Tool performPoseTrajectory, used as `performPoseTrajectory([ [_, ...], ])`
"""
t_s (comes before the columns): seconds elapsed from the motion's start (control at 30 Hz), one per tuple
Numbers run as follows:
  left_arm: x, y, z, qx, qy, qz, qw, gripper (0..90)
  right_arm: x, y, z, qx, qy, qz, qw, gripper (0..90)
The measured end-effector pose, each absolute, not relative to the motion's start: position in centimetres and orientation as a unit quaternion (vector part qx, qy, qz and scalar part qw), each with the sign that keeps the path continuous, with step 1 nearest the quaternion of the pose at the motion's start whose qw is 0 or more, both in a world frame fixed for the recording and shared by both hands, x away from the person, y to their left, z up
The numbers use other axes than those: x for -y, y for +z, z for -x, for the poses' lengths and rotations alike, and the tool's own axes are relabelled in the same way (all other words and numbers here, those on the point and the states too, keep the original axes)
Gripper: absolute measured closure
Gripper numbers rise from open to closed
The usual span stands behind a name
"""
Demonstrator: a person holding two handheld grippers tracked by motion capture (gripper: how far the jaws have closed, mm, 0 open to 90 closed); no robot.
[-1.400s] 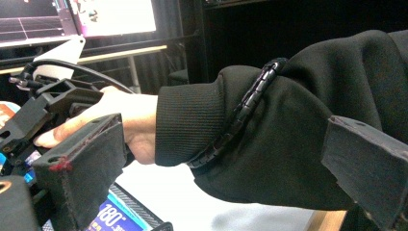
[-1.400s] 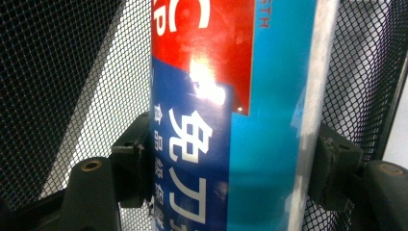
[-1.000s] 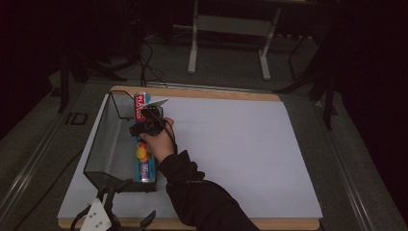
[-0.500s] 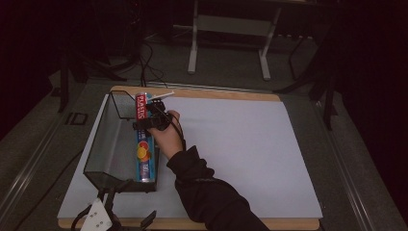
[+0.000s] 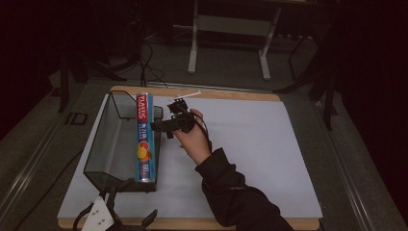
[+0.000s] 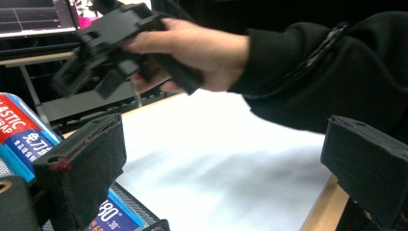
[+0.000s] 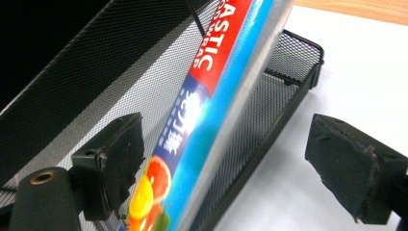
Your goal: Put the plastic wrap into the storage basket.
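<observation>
Overhead, right tool (image 5: 161, 126) level, jaws apart beside the plastic wrap box (image 5: 144, 139) in the mesh tray (image 5: 103, 144).

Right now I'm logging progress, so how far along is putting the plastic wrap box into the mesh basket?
Mostly done: the plastic wrap box lies in the mesh basket, leaning along its right wall. In hand: nothing; the right gripper sits open beside the box. The left gripper rests open at the near table edge. Left: probably only withdrawing the hand.
</observation>
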State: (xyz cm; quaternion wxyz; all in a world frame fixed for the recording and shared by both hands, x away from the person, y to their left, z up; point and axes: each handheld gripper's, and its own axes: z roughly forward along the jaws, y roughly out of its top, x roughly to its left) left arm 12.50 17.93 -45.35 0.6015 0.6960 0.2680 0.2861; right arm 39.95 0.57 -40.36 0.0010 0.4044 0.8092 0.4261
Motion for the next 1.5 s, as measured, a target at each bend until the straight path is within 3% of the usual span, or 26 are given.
performPoseTrajectory([
  [1.0, -17.3, -45.6, -13.0, -0.272, 0.283, -0.705, 0.590, 2.6, 12.7, -42.7, -33.8, -0.836, 0.434, -0.336, 0.014, 13.0],
  [1.5, -17.2, -45.7, -12.9, -0.272, 0.284, -0.706, 0.589, 2.6, 16.9, -44.7, -30.9, -0.838, 0.432, -0.333, 0.028, 13.0],
])
